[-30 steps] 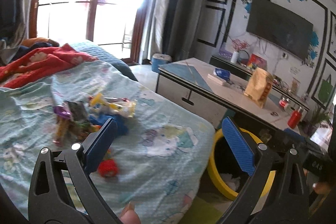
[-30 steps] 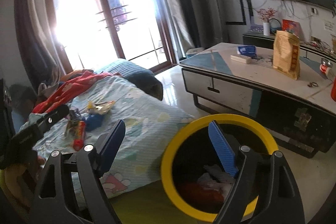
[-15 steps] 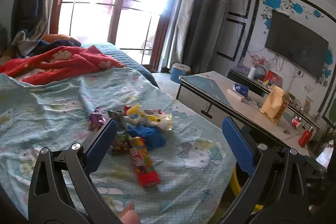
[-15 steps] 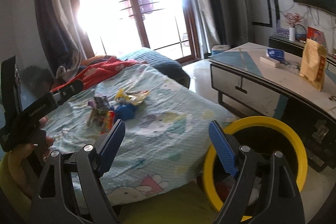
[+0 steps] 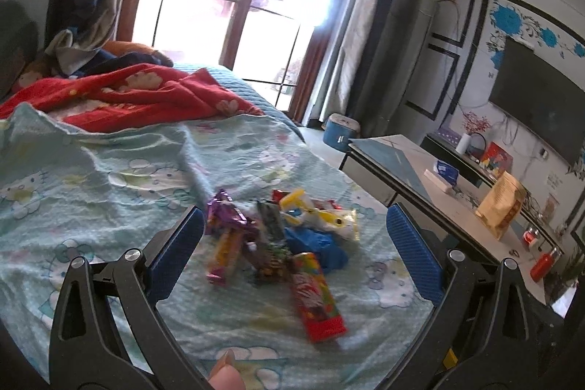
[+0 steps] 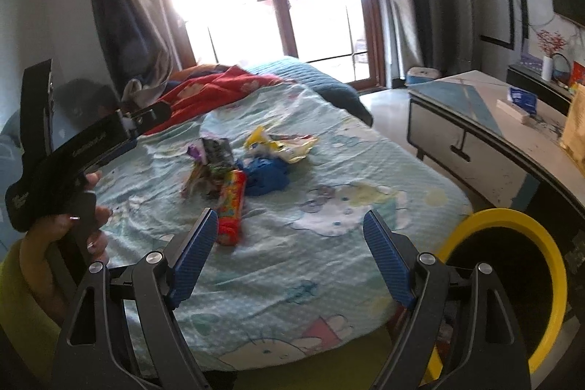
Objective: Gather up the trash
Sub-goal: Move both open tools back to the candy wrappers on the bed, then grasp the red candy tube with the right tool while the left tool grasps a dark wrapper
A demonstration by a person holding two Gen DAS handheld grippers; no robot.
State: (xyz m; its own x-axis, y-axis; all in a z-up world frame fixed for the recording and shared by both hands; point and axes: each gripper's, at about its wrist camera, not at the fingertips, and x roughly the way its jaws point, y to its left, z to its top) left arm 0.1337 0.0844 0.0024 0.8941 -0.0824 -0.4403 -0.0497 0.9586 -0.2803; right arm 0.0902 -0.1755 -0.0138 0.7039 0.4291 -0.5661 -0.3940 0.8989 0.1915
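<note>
Wrappers (image 5: 281, 236) are heaped mid-bed on the pale blue sheet (image 5: 109, 178), a red tube-like pack (image 5: 316, 295), somewhat blurred, lying nearest. Both the left gripper (image 5: 296, 254) and right gripper (image 6: 289, 254) are held spread wide, nothing between the pads. Bare sheet is left around the heap, and the yellow-rimmed bin (image 6: 512, 280) is set beside the bed's edge.

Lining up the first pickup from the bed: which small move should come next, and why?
Probably ease the left tool forward and down onto the red wrapper: it is the nearest piece of the trash pile, both tools are open and empty, and the yellow-rimmed bin waits beside the bed.
</note>
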